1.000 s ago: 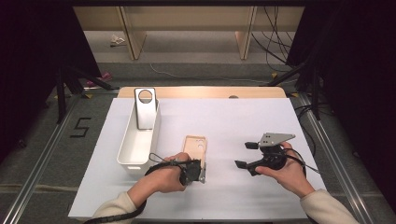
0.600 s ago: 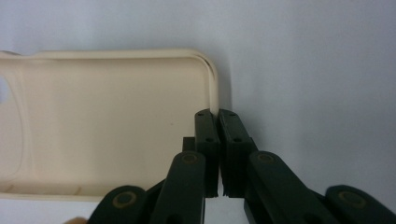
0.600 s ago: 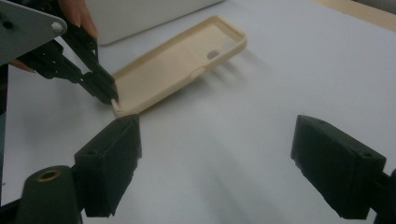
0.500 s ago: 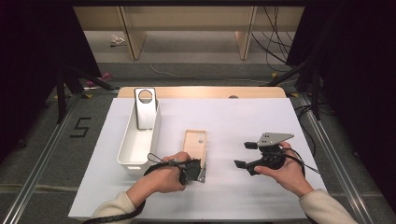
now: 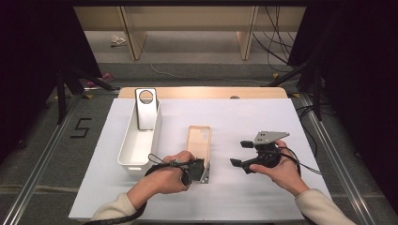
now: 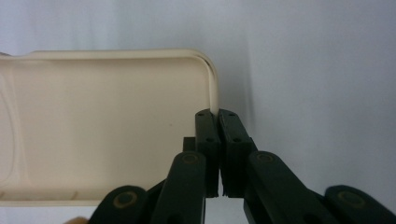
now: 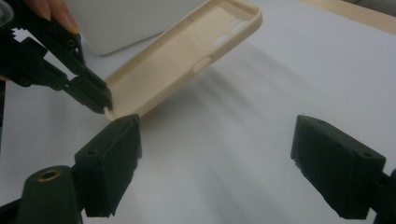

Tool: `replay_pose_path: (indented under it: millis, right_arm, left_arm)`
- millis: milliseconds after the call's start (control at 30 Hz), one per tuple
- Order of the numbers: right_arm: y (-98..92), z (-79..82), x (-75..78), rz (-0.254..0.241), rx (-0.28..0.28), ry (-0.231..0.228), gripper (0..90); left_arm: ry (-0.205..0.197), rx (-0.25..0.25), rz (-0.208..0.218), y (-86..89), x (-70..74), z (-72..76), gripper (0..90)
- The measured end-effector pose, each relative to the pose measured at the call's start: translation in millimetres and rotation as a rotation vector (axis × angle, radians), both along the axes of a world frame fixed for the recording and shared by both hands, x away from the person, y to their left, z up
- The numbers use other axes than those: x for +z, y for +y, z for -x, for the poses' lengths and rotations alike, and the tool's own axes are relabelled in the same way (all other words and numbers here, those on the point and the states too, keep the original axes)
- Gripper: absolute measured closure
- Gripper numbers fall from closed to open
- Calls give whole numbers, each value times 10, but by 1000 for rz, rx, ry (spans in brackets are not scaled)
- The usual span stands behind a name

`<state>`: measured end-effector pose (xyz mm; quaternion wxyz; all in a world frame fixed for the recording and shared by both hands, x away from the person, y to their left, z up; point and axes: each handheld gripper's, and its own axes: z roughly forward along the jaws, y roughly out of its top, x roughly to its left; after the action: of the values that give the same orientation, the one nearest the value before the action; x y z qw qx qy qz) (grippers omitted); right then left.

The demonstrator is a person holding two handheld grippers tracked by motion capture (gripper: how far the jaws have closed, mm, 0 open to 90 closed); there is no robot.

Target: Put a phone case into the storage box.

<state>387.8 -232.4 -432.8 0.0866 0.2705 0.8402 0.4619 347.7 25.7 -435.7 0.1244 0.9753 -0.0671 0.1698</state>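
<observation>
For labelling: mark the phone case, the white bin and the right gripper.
phone case (image 5: pixel 198 140), high view, inner face.
white bin (image 5: pixel 133 161), high view, near rim.
right gripper (image 7: pixel 215 172), right gripper view, between its open jaws.

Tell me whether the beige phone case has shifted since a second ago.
No. The beige phone case lies as before beside the white bin, the left hand-held gripper shut on its near edge.

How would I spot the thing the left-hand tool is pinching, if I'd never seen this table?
Start at the white table and the long white bin on its left. Just right of the bin lies a cream phone case, hollow side up, its near rim pinched by the left gripper. It is the only cream-coloured thing there.
</observation>
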Motion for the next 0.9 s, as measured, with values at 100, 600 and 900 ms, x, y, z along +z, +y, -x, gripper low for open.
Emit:
replay_pose_path:
  millis: [100, 600, 900]
  right_arm:
    - [39, -43, -8, -15, -5, 10, 173]
    - [325, -383, -51, -71, -36, 76, 183]
    - [516, -516, -112, -67, -37, 109, 210]
  left_arm:
    - [-8, -17, 5, -38, 14, 24, 870]
    - [-12, -57, 17, -153, 52, 125, 870]
    - [-15, -75, 22, -180, 74, 159, 870]
